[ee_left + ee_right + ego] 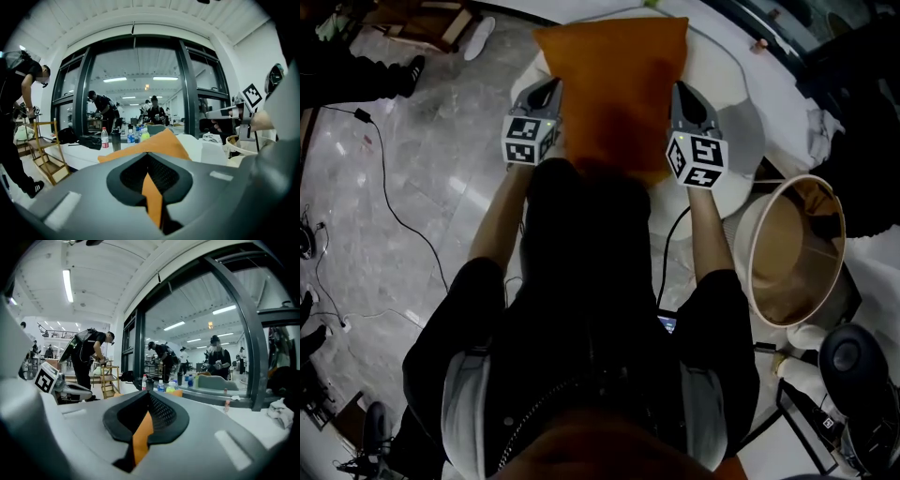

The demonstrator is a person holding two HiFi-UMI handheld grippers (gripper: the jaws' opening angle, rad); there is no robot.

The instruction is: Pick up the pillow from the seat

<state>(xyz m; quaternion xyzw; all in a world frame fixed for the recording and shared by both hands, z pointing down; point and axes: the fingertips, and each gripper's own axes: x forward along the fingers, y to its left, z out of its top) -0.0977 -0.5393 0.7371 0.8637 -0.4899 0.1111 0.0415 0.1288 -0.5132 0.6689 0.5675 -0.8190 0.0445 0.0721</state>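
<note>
An orange pillow (614, 89) is held upright between my two grippers, over the round white seat (733, 80). My left gripper (549, 94) pinches the pillow's left edge and my right gripper (682, 96) pinches its right edge. In the left gripper view the jaws of the left gripper (151, 187) are shut on a fold of orange fabric, and the rest of the pillow (164, 143) rises beyond them. The right gripper view shows the right gripper (143, 434) likewise shut on a thin strip of the pillow (140, 441). Whether the pillow still touches the seat is hidden.
A large round tan basket (792, 248) stands right of the seat. A black cable (389, 187) trails over the marble floor at left. Ahead are glazed black-framed walls, a wooden step ladder (44, 150), bottles (105, 137) on a ledge, and several people standing nearby.
</note>
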